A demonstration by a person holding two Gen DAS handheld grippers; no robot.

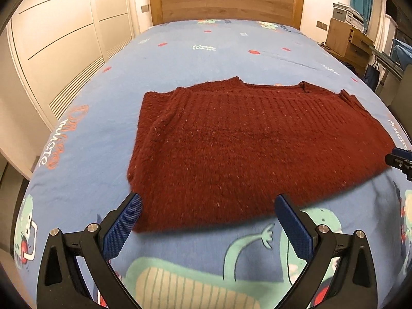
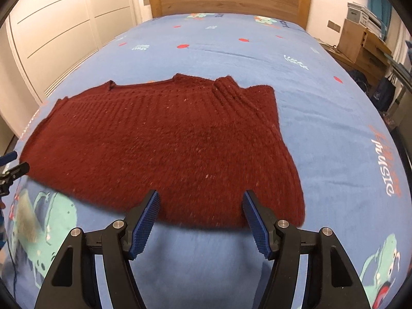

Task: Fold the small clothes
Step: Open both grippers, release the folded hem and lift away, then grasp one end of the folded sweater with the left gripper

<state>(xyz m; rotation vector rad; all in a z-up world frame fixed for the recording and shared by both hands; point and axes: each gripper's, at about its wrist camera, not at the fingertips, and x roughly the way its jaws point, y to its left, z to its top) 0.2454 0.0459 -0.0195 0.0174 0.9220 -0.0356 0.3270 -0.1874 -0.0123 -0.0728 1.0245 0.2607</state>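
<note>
The dark red sweater [image 1: 247, 141] lay spread flat on the bed [image 1: 206, 43], its neck toward the wooden headboard [image 1: 224, 0] and its hem toward the foot. The left tool [image 1: 208, 221] hung just off the sweater's hem at the left corner, jaws wide apart and holding nothing; its left finger [image 1: 123, 226] sat right beside the corner of the knit. The right tool [image 2: 200, 219] hovered at the hem near the sweater's right corner, also spread open and empty, with the hem running between its blue pads. Each tool pointed forward toward the headboard, low over the sheet. On the sweater's right side a sleeve [image 2: 231, 95] lay folded across the body. Beyond the sweater, blue printed sheet stretched bare up to the headboard, with narrower strips on both sides of it.
</note>
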